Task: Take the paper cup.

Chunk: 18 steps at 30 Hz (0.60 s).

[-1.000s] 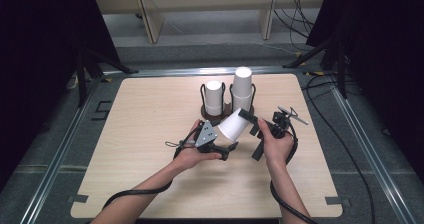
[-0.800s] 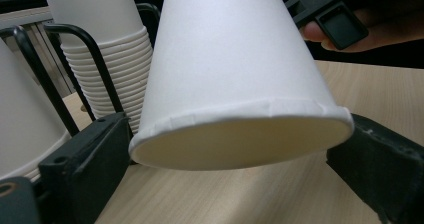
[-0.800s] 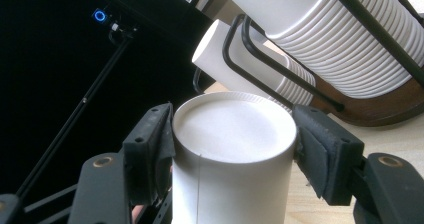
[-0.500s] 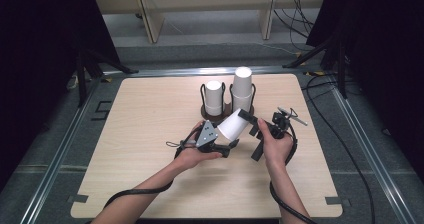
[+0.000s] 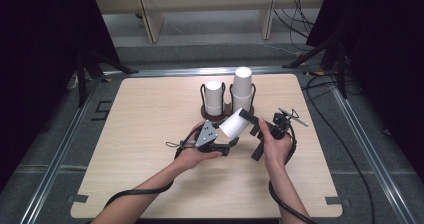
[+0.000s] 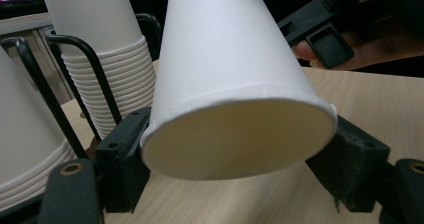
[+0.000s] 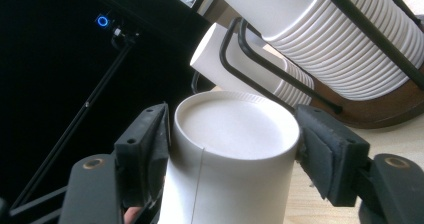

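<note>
A single white paper cup (image 5: 233, 125) hangs tilted above the middle of the pale wooden worktop (image 5: 145, 134), just near of the black wire cup holder (image 5: 228, 103) with its two stacks of white paper cups (image 5: 242, 86).

The left gripper (image 5: 227, 145) has just been closing: a second ago its fingers stood wide around the cup's open rim, and now the left gripper view has both black pads (image 6: 122, 159) pressed against that rim (image 6: 240, 144), clamped on it.

The right gripper (image 5: 250, 124), at the cup's base end, has just been opening. In the right gripper view the left finger (image 7: 145, 149) lies against the cup wall, while the right finger (image 7: 325, 154) seems at most to graze the base, so the grip looks loosened rather than firm.

Both hands have kept their place, so this reads as a handover: the cup's weight is passing from the right gripper to the left, which would free the right to draw away.
</note>
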Available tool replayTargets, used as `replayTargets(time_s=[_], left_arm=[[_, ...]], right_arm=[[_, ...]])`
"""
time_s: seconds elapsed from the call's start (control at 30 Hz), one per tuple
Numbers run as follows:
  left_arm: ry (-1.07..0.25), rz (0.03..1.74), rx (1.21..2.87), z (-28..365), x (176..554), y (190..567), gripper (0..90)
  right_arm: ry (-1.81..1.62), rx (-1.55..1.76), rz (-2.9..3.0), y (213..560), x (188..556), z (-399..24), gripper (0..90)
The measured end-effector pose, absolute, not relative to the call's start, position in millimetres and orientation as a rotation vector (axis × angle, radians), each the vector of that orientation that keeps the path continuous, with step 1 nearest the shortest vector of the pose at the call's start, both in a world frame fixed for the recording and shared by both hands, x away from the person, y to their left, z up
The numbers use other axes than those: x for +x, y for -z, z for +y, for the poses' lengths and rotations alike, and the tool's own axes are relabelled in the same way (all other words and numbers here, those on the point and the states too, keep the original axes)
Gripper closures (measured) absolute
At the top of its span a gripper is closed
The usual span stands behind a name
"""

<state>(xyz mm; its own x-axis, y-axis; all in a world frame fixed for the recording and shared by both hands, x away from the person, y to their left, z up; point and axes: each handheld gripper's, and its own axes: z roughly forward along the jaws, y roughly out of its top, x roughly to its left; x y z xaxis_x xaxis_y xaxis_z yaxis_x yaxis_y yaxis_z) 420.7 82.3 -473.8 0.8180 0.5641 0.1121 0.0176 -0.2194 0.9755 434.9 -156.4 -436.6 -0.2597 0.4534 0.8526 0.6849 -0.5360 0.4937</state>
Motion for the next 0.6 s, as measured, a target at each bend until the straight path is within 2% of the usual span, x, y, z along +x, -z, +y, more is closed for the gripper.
replayTargets(time_s=[0.23,0.6], left_arm=[[-0.533,0.447,1.723,83.0,420.0,471.1,25.2],[-0.523,0.442,1.712,84.3,418.6,470.5,27.0]], right_arm=[[1.931,-1.751,-1.477,438.9,436.5,-156.4,27.0],[1.943,-1.78,-1.437,434.4,436.6,-153.2,24.7]])
